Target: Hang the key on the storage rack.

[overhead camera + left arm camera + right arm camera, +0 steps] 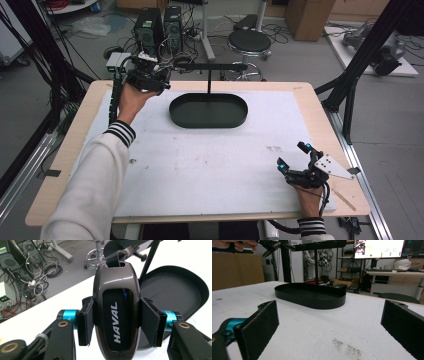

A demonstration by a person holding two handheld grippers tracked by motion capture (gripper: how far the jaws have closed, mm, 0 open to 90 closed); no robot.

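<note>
The left gripper point(116, 323) is clamping a glossy key fob point(116, 312) by its sides, holding it above the table's point(200, 165) far left corner beside the black tray point(208, 111) and its hanging stand point(208, 75). The right gripper point(329, 330) is sitting on the table with jaws wide apart and nothing between them. The fob's slick, curved shell is risking a slip or twist between the pads point(86, 325), and its strap loop point(113, 260) could miss the stand's bar.
</note>
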